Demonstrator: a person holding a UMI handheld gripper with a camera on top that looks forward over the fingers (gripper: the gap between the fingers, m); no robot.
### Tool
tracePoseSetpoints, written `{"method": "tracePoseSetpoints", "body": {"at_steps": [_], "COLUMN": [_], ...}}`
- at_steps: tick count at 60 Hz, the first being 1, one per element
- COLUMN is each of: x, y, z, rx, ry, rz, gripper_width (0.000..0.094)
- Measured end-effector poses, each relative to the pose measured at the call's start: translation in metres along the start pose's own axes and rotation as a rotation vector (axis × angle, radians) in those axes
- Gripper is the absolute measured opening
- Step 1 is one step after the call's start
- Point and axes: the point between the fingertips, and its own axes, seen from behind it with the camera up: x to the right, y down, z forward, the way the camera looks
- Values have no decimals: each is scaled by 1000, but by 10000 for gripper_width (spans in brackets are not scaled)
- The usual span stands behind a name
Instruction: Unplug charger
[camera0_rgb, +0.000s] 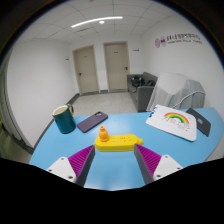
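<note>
Tongs (118, 158) hover low over a blue table (170, 148), their 2 fingers spread wide, with a purple pad (66, 163) on the left finger and another on the right. Nothing is gripped. At the far end of the gap between the fingertips sits a yellow thing (116, 142) with an orange knob on top. It rests on the table just ahead of the tips, with clear space on both sides. Whether this is the charger or a plug I cannot tell, and no cable or socket can be made out.

Far left on the table stands a teal mug (64, 119), upright. Just right of it lies a phone (92, 121) in a dark reddish case, flat, angled and apart from the mug. Far right lies a white card (176, 120) bearing a rainbow drawing, and at its right edge is a dark flat thing, too small to name.

Beyond the table, 2 doors (102, 66) stand in a pale wall. A light strip (97, 20) runs along the ceiling. Grey furniture (178, 90) sits at far right.
</note>
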Motion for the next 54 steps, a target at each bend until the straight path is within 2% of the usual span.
{"method": "tracePoseSetpoints", "body": {"at_steps": [7,9,12,17,21,23,26,32,36,43,45,49,54], "x": [-36,-23,-28,-26,-20,-21,-19,-21,-20,-19,-24,-44,-21], "y": [9,10,5,0,-6,-7,-10,-11,-12,-19,-38,-105,-160], "z": [72,69,87,111,123,128,131,131,132,128,118,81,44], "rx": [-37,-40,-11,15,48,55,82,99,83,59,107,266,336], "ry": [37,45,68,97,127,126,139,148,154,178,166,96,159], "rz": [18,21,32,52,7,-28,-68,-40,-26,-33,-35,-74,-147], "gripper_width": [778,756,711,566,487,408,226,160,77,55,56,55,55]}}
